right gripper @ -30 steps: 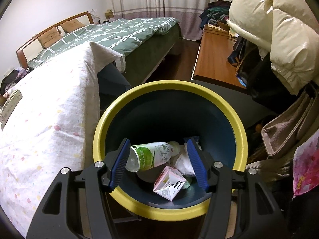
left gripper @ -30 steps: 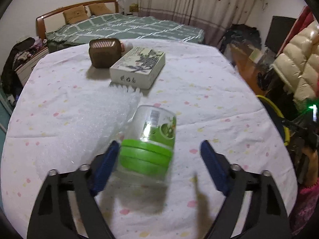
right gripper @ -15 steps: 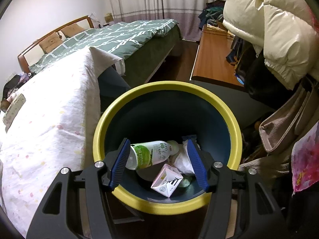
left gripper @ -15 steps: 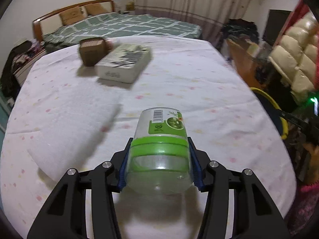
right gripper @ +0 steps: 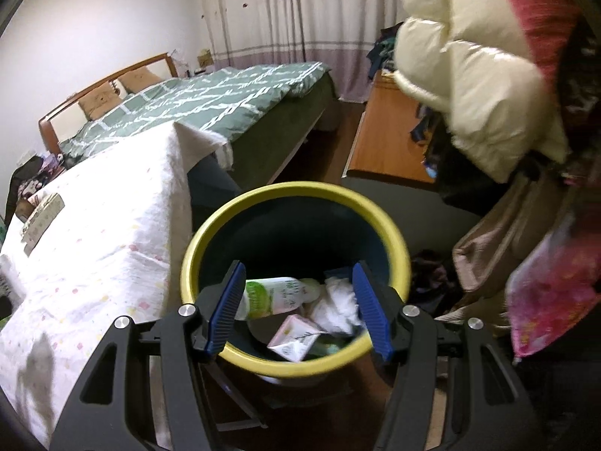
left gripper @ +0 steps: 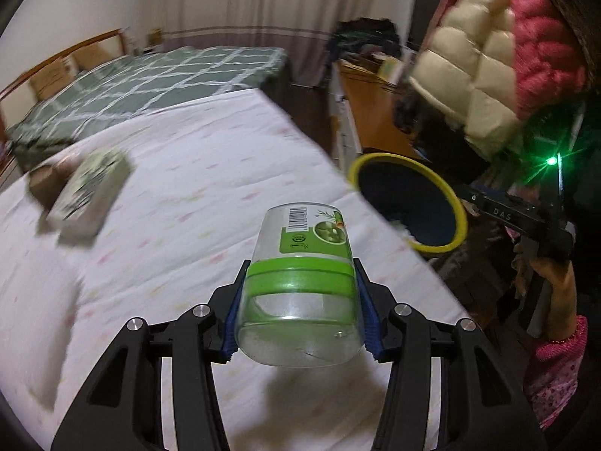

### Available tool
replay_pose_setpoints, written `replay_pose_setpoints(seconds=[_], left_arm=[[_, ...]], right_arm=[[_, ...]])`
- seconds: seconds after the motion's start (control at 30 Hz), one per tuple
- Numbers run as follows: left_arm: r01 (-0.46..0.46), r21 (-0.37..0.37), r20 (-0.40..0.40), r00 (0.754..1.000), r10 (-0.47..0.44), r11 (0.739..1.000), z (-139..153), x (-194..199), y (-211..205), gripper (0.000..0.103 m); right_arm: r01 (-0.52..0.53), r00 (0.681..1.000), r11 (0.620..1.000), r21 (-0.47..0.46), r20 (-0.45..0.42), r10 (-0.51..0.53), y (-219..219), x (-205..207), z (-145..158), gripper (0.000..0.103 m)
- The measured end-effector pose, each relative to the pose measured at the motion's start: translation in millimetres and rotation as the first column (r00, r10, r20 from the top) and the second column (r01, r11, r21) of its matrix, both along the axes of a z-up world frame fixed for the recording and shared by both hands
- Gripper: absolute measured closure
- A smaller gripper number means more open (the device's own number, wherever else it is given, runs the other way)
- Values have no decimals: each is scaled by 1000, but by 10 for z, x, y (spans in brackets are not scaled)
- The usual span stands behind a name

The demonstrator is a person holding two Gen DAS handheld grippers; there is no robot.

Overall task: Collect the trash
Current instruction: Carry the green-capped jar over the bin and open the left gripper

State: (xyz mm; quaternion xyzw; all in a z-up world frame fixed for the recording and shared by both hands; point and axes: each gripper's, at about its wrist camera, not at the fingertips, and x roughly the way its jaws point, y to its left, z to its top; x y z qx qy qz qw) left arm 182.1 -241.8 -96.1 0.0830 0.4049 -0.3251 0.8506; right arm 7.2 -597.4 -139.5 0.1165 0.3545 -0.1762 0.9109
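Observation:
My left gripper (left gripper: 300,304) is shut on a clear plastic jar (left gripper: 300,259) with a green lid band, held above the white tablecloth (left gripper: 188,195). The yellow-rimmed dark trash bin (left gripper: 447,203) stands past the table's right edge. In the right wrist view my right gripper (right gripper: 298,306) is open and empty just above the bin (right gripper: 296,191). Inside the bin lie a green-labelled bottle (right gripper: 274,297), a pink-white carton (right gripper: 295,338) and crumpled white paper (right gripper: 338,306). The right gripper's body (left gripper: 514,218) and the hand holding it show in the left wrist view.
A white printed box (left gripper: 90,195) and a brown box (left gripper: 45,184) lie on the far left of the table. A green-quilted bed (right gripper: 210,101) is behind. A wooden desk (right gripper: 387,143) and hanging puffy coats (right gripper: 469,75) crowd the right side.
My left gripper closed on the jar, lifted it and swung right toward the bin. The right gripper stayed open over the bin and drew back a little.

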Motion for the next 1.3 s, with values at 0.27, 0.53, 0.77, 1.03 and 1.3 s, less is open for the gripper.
replay_pose_setpoints(seconds=[0.27, 0.53, 0.77, 1.03, 1.3], left_arm=[[183, 11, -57, 982, -182, 983, -50, 182, -1104, 53], [303, 67, -95, 950, -296, 951, -233, 337, -2223, 53], [332, 127, -150, 938, -313, 935, -559, 447, -2787, 53], [286, 103, -96, 956, -277, 953, -451, 462, -2716, 30], [162, -28, 24, 987, -161, 986, 210, 270, -1789, 18]], right_arm=[[63, 998, 998, 9, 10, -63, -298, -389, 33, 46], [97, 995, 995, 27, -7, -97, -472, -627, -70, 46], [104, 994, 994, 38, -35, -102, -542, -768, -151, 46], [98, 995, 994, 42, -33, -96, -469, -779, -146, 46], [54, 998, 998, 30, -27, -53, -246, -681, -70, 41]])
